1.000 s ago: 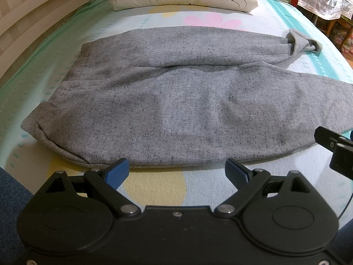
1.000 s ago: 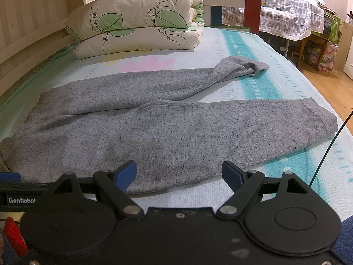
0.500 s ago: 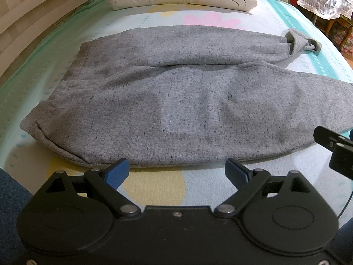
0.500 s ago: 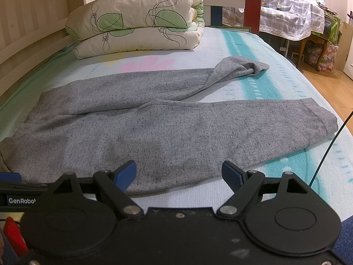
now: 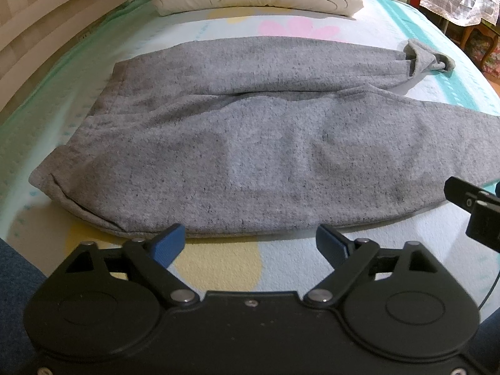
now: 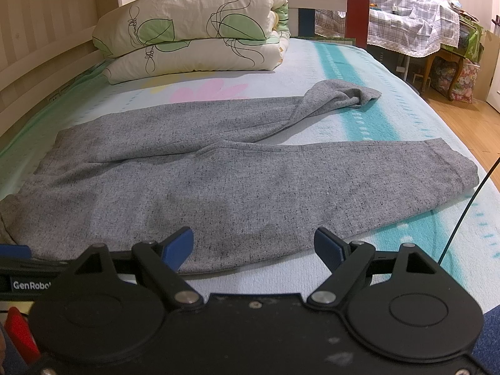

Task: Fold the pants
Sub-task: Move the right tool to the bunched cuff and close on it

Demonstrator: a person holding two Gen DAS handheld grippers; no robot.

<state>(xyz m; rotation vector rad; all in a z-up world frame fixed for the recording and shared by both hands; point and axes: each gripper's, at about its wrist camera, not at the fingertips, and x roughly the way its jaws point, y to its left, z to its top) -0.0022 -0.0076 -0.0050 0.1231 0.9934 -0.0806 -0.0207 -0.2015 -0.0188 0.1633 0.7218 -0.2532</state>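
Grey sweatpants [image 5: 250, 143] lie flat across the bed, waistband to the left and legs running right. The near leg [image 6: 406, 168] lies straight; the far leg's cuff [image 6: 353, 93] is bunched and twisted. My left gripper [image 5: 250, 243] hovers just short of the pants' near edge. Its jaws are wide but closing, with nothing between the blue pads [image 5: 168, 243]. My right gripper [image 6: 253, 245] stands open at the same near edge, further right, and holds nothing. Part of it shows in the left wrist view [image 5: 475, 206].
A folded leaf-print quilt [image 6: 193, 34] lies at the head of the bed. A slatted headboard [image 5: 47, 25] runs along the left. Beyond the bed's right edge are wooden floor [image 6: 462, 118] and furniture under a checked cloth [image 6: 406, 25]. A black cable [image 6: 468, 206] hangs at right.
The left gripper's blue pads have come in slightly. Both hands and the pants stay where they were.
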